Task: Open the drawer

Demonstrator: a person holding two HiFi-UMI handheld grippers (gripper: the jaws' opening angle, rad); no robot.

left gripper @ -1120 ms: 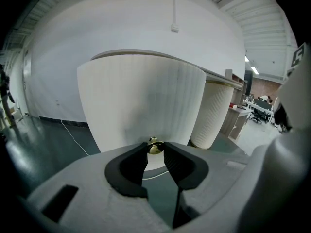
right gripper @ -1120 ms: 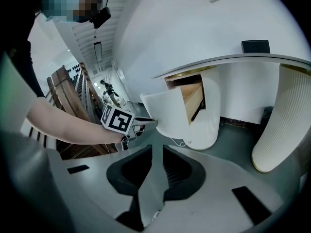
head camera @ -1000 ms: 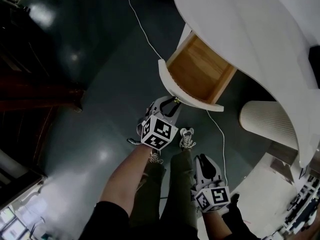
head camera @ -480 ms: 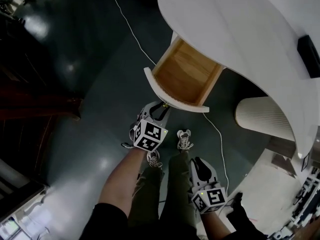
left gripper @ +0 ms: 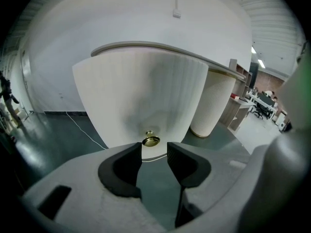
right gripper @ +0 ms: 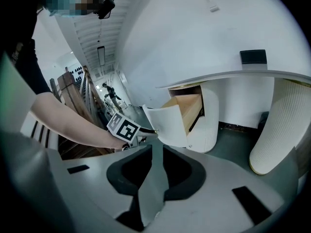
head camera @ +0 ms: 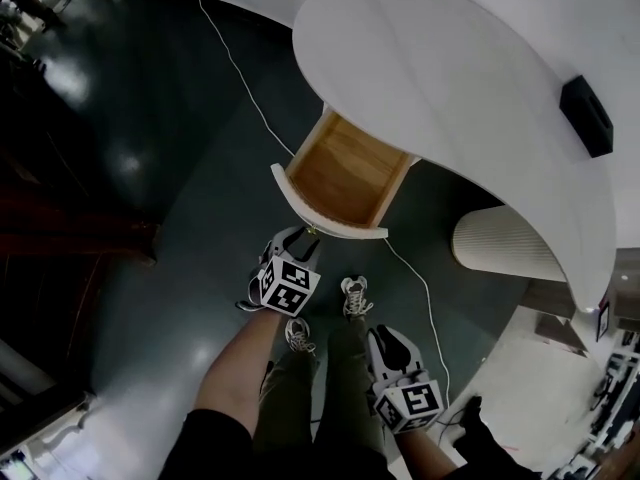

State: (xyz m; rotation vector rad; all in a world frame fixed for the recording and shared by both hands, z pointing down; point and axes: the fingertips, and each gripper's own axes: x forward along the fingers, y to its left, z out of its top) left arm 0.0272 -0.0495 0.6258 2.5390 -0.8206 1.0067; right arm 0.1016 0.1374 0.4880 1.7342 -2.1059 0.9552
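The drawer stands pulled out from under the curved white desk, its wooden inside bare. Its curved white front carries a small brass knob. My left gripper is at that front. In the left gripper view its jaws are opening, the knob sits just past the fingertips, and the pads do not press on it. My right gripper hangs lower right, near my legs, away from the drawer. Its jaws stand slightly apart with nothing between them. The open drawer also appears in the right gripper view.
A white ribbed pillar stands right of the drawer. A thin white cable runs over the dark floor. A black box lies on the desk top. Dark wooden furniture is at the left. My shoes are below the drawer.
The head view has shifted, so the desk and drawer sit further left and smaller. The drawer stays pulled out. My left gripper remains at the drawer's front; the right one has risen slightly.
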